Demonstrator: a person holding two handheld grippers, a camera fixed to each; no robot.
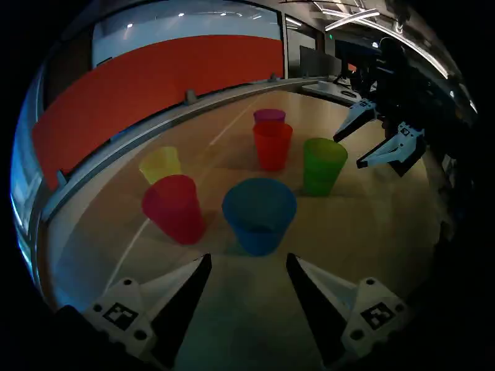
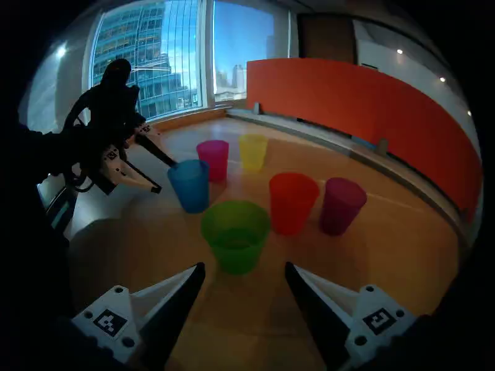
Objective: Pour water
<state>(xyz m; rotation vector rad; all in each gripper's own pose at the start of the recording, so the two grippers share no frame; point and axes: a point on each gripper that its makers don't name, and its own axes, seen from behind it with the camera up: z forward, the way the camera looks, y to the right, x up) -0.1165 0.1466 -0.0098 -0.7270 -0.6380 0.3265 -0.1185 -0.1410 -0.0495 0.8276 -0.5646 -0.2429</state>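
**Left gripper view**
- Markings: black-and-white square code tags sitting on both near fingers, patterns and not readable writing.
- Fingers: left gripper standing wide open, gripping nothing, touching nothing, tips hovering over the wooden table.
- Task items: blue cup standing upright just beyond the gap between the tips, apart from both.
- Other cups: pink-red cup standing just left of the blue one, yellow cup behind it, orange cup farther back, purple cup right behind that, green cup to the right.
- Water: cannot tell whether any cup is holding any.
- Other tool: right gripper hanging at the far right, fingers spread, empty, pointing toward the green cup, near it but apart.
- Surroundings: orange wall panel running along the table's left edge, ceiling lights glowing above.

**Right gripper view**
- Markings: code tags of the same kind showing on both near fingers.
- Fingers: right gripper spreading wide, empty, in contact with nothing.
- Task items: green cup standing upright just beyond the gap, clear of both tips. Blue cup standing behind it to the left, orange and purple cups to the right, pink-red and yellow cups at the back.
- Other tool: left gripper hanging at the left, fingers apart, empty, tips lying near the blue cup's rim.
- Surroundings: tall windows showing glass towers and blue sky, orange wall panel running along the right.
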